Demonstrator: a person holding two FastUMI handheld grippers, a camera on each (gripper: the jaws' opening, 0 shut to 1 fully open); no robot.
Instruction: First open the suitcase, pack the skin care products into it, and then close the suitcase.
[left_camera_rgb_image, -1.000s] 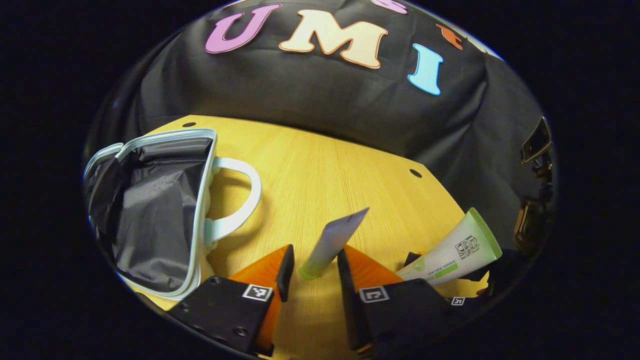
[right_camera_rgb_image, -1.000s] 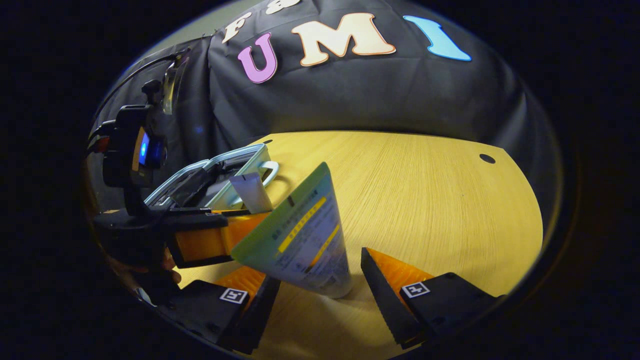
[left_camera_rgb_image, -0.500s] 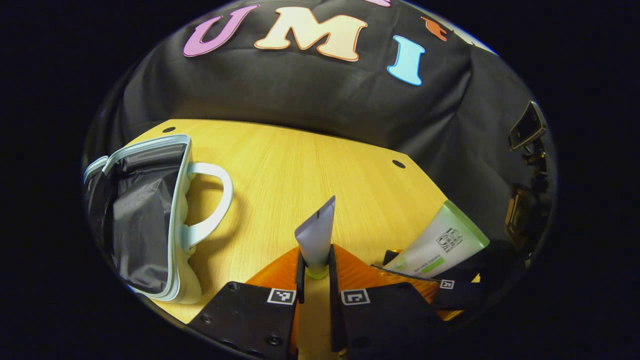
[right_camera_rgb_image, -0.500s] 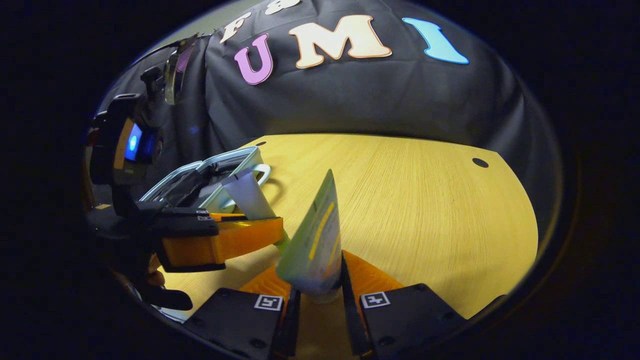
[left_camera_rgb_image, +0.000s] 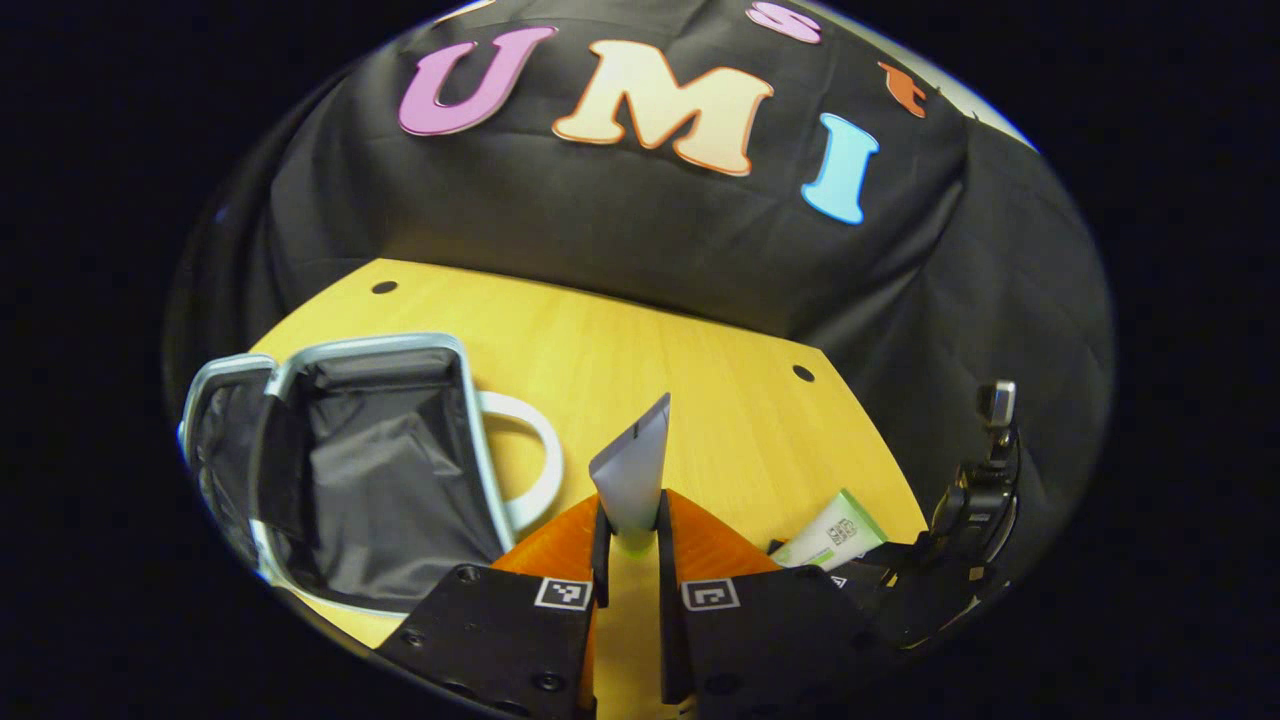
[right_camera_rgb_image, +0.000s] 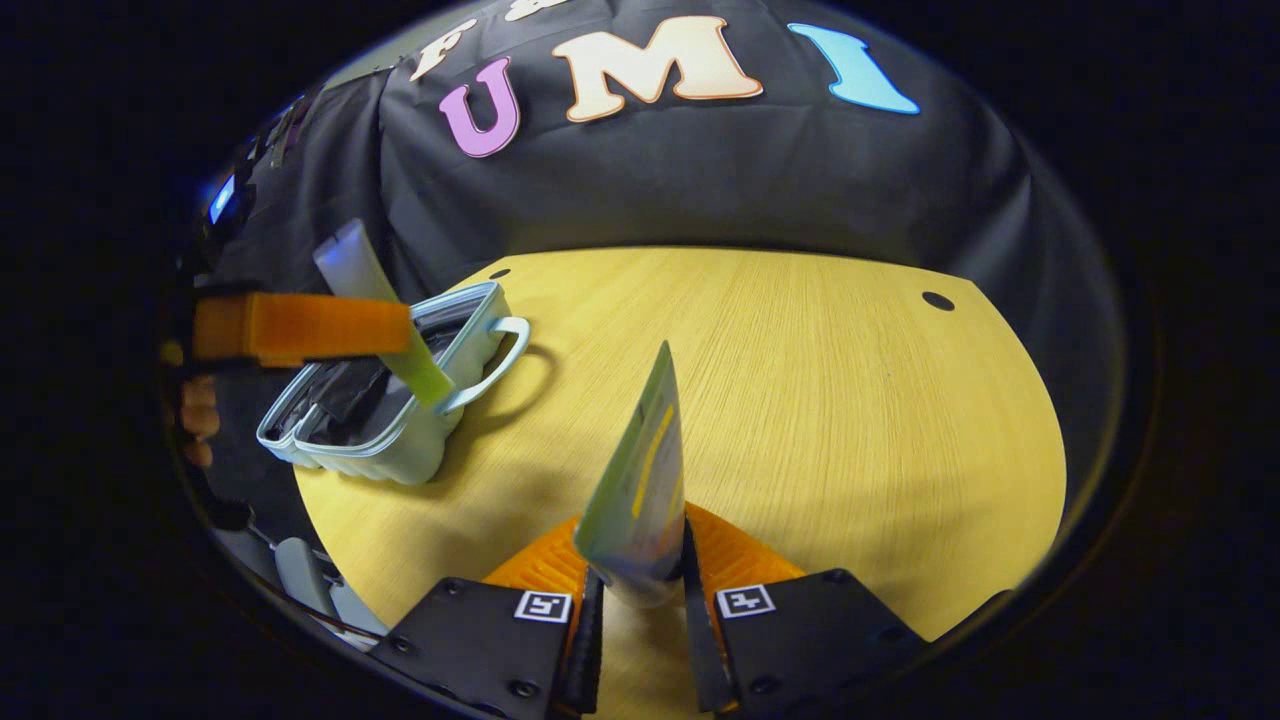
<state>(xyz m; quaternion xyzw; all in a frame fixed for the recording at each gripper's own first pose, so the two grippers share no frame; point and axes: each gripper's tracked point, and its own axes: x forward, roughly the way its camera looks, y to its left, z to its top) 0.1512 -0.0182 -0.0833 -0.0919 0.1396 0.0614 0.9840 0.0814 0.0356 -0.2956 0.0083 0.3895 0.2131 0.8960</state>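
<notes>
Grey tube (left_camera_rgb_image: 633, 478) is clamped between the left gripper (left_camera_rgb_image: 630, 530) fingers, beside the open suitcase (left_camera_rgb_image: 370, 470) on the table (left_camera_rgb_image: 620, 350). Green-trimmed tube (right_camera_rgb_image: 640, 500) is clamped in the right gripper (right_camera_rgb_image: 640, 590).

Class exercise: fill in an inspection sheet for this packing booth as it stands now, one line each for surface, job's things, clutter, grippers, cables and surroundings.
Surface: wooden table, two small holes near its far edge.
Job's things: suitcase lies open, dark lining showing; grey tube and green-edged tube both held off the table.
Clutter: nothing seen.
Grippers: left gripper shut on the grey tube; right gripper shut on the green-edged tube.
Cables: nothing seen.
Surroundings: black cloth wall behind the table.
</notes>
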